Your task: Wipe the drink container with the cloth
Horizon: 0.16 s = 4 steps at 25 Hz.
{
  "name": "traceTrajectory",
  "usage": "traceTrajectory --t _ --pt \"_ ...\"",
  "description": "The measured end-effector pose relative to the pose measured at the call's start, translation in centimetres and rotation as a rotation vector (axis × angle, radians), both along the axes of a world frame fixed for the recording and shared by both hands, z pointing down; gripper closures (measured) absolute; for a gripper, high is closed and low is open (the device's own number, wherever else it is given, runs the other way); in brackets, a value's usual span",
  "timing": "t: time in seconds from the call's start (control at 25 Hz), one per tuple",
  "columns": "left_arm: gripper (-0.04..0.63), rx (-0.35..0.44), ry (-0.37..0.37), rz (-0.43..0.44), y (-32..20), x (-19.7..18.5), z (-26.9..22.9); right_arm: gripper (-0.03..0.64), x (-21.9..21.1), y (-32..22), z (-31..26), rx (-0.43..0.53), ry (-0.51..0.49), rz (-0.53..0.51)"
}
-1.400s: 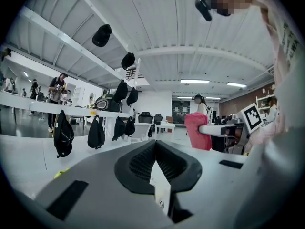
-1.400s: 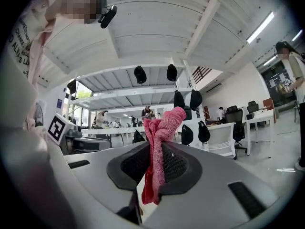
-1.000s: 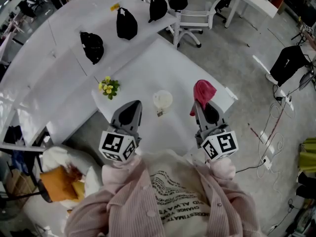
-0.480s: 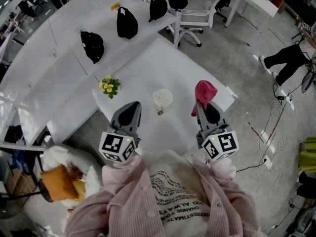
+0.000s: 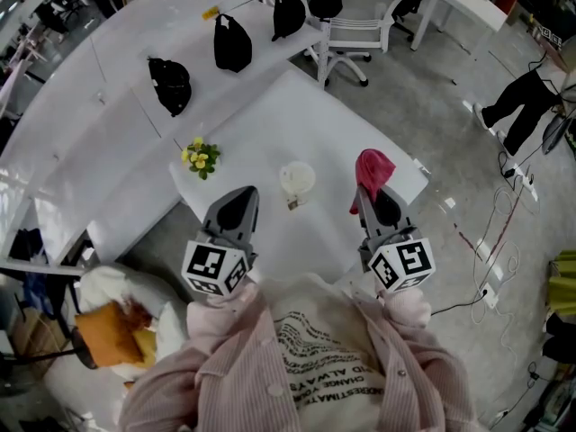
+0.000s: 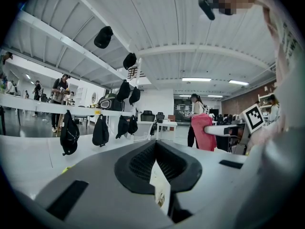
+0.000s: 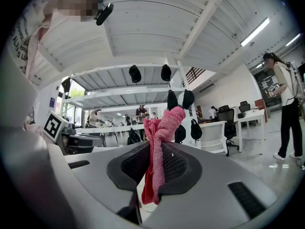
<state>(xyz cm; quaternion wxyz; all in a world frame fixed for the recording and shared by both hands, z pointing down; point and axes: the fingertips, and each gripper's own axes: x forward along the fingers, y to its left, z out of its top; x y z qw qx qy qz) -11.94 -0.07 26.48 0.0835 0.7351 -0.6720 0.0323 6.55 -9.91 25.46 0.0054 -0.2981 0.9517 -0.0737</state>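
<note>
Since the earlier frames, only the person [image 5: 515, 106] on the floor at the right edge of the head view has clearly moved, and the legs are now spread in a stride. Both hand-held grippers are kept nearly where they were.

Two hand-held grippers are seen, side by side over the near edge of the square desk [image 5: 270, 124]. The left hand-held gripper [image 5: 239, 194] has its jaws fully together. In the left gripper view a small white card [image 6: 160, 189] is seen in the gap behind the closed tips. It is possibly a tag lying on the desk, as the view does not allow this to be decided. The right hand-held gripper [image 5: 367, 190] is closed on the one cloth [image 5: 373, 168], a pink-red one. The cloth is pinched in its middle, so that one part stands up above the jaws and the other part hangs below them.

One drink container [image 5: 297, 180], white and with a lid, stands on the square desk. It is between the two grippers and a little beyond their tips, and it is touched by neither of them nor by the cloth. One bunch of yellow flowers [image 5: 199, 158] lies near the left corner of the same desk.

Four black bags [image 5: 168, 84] are counted further back, in a row along the long desk [image 5: 99, 133]. One white chair [image 5: 355, 27] stands beside the last of them.
</note>
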Motion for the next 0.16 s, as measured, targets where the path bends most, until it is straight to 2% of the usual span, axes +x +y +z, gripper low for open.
traceTrajectory --t 0.16 --pt "0.594 -0.005 -0.003 -0.001 0.11 0.08 0.08 0.571 -0.10 0.11 -0.04 0.000 0.001 -0.007"
